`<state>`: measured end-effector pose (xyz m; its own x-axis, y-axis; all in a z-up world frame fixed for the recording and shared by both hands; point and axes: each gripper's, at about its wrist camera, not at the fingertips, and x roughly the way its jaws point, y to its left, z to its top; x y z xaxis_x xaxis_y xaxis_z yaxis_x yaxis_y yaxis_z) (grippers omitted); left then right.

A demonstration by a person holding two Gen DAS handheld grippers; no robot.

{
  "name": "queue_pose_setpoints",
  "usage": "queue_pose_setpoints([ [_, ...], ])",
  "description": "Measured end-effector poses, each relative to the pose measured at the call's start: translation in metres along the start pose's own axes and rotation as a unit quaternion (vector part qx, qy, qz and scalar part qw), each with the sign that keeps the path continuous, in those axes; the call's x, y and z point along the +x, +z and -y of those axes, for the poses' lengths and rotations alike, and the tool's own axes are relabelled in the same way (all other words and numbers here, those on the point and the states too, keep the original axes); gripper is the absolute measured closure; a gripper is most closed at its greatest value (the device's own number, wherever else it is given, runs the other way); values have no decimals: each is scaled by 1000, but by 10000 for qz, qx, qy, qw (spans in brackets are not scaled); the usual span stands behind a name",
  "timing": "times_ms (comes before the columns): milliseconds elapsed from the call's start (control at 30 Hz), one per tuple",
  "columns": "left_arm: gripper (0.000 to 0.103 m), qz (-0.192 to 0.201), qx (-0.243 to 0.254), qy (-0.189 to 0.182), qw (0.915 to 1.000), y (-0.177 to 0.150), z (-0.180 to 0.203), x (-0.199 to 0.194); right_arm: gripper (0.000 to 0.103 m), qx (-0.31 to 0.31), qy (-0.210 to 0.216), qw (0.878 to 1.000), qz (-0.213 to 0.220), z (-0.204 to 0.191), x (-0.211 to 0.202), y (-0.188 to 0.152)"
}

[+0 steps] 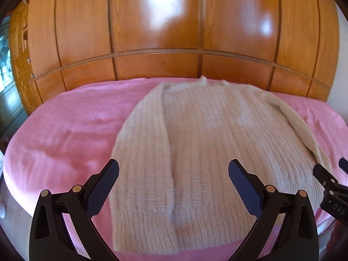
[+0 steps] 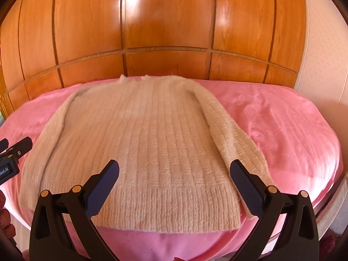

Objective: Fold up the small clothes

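Glossy wooden wardrobe panels [image 1: 156, 21] behind a bed under a pink bedspread [image 1: 65, 130]. Cream knitted sweater [image 1: 195, 141] lies flat on the bedspread, hem toward the near edge, both sleeves folded in along the body. Left tool [image 1: 174, 169] hovers over the hem, fingers spread wide, empty. Right tool [image 2: 174, 169] likewise wide apart, empty, above the sweater's right sleeve side.

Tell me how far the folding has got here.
Early. Done: the cream sweater lies flat on the pink cover, sleeves alongside the body. In hand: nothing; left gripper and right gripper hover near the hem, jaws open. Left: every fold.
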<state>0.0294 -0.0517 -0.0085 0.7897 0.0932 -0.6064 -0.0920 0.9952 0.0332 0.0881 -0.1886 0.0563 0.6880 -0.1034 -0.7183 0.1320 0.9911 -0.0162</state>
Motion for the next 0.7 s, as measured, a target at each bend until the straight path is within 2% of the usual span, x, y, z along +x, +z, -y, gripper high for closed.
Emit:
queue_pose_setpoints([
  [233, 3, 6, 80, -10, 10000, -1, 4, -5, 2, 199, -23, 9997, -156, 8, 3, -1],
  [400, 3, -139, 42, -37, 9999, -4, 3, -1, 2, 346, -47, 9992, -207, 16, 4, -1],
  [700, 3, -251, -21, -74, 9997, -5, 0, 3, 2, 337, -54, 9992, -221, 17, 4, 0],
])
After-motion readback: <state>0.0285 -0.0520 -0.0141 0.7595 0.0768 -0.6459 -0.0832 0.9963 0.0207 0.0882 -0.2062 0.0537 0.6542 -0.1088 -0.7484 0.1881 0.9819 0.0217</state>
